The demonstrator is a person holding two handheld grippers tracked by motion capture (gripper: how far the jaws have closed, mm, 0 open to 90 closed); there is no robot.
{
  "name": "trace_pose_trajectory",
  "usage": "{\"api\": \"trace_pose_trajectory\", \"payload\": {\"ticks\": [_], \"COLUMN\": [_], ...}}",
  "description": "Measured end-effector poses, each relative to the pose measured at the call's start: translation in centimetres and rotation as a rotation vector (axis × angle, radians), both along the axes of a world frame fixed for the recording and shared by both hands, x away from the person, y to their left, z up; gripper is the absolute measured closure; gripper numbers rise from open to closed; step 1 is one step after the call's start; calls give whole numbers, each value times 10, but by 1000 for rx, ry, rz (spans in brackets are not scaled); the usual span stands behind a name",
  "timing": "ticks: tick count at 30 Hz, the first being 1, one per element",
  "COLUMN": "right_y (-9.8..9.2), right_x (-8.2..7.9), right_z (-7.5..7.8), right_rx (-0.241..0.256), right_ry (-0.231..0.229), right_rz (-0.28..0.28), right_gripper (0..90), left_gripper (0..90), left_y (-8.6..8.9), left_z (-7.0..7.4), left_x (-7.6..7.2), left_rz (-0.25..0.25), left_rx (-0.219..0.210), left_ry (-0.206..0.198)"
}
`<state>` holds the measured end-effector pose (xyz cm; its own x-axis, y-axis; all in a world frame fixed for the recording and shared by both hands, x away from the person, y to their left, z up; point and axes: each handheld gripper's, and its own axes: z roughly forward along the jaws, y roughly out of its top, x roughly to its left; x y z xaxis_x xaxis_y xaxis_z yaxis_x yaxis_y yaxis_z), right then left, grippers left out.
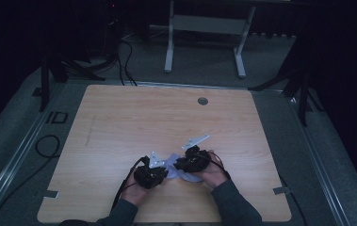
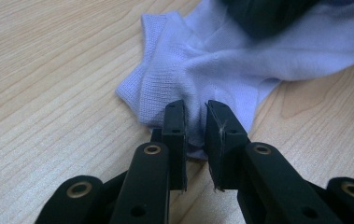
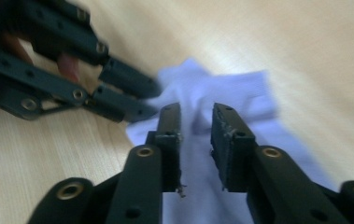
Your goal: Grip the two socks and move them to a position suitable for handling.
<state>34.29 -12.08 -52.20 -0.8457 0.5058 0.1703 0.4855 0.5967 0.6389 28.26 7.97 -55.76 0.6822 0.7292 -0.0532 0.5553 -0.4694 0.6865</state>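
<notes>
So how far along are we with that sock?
Early stage. Both grippers have reached the pale lilac sock at the table's near edge. The left gripper has its jaws narrowly around the cuff edge; the right gripper straddles the fabric. The sock lies rumpled, so any folding or straightening remains.

Letters "ID" [image 1: 56, 117] on the floor left of the table [image 1: 119, 117]

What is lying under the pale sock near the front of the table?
Under the sock only the bare wooden table shows around its edges. Whatever its fabric covers stays hidden. The left gripper and right gripper each have fingers astride a fold.
</notes>
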Motion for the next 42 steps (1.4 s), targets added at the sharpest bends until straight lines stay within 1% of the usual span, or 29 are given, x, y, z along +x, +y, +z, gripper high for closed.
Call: {"api": "trace_pose_trajectory", "payload": {"ticks": [1,4,6,8,10,12,13,18,22,24,28,30,36,38,42], "right_y": [-4,-21,-30,-38,-45,-50,-54,-63,-64,-62,-60,-60,-66,-68,-72], "right_x": [1,2,1,-1,-3,-4,-4,-4,-3,-4,-5,-6,-10,-11,-11], "right_z": [4,17,20,20,17,12,8,-6,-12,-13,-15,-15,-11,-9,-5], "right_rx": [2,-7,-30,-47,-71,-113,-126,-145,-147,-142,-148,-145,-99,-93,-96], "right_ry": [-12,-45,-69,-70,-70,-81,-78,-35,-22,-20,-25,-27,-44,-52,-65], "right_rz": [-11,-63,-91,-108,-130,-150,-162,-216,-220,-218,-221,-217,-241,-250,-268], "right_gripper": [710,705,700,697,697,697,697,694,715,746,841,859,867,867,867], "left_gripper": [780,780,780,780,780,780,780,779,779,779,778,777,776,774,774], "left_y": [0,0,0,0,0,0,0,0,1,1,1,1,1,1,1], "left_z": [0,0,0,0,0,0,0,0,0,0,0,-1,-1,-1,-1], "left_x": [0,0,0,0,0,0,0,0,0,0,-1,-1,-1,-1,-1], "left_rz": [4,5,5,2,3,2,2,2,1,1,2,1,1,1,0], "left_rx": [-6,-7,-8,-2,-4,-2,-2,-3,-3,-4,-3,-4,-4,-4,-4], "left_ry": [0,-2,-1,0,-1,-1,-2,-1,-1,-1,-1,-2,-3,-5,-5]}}
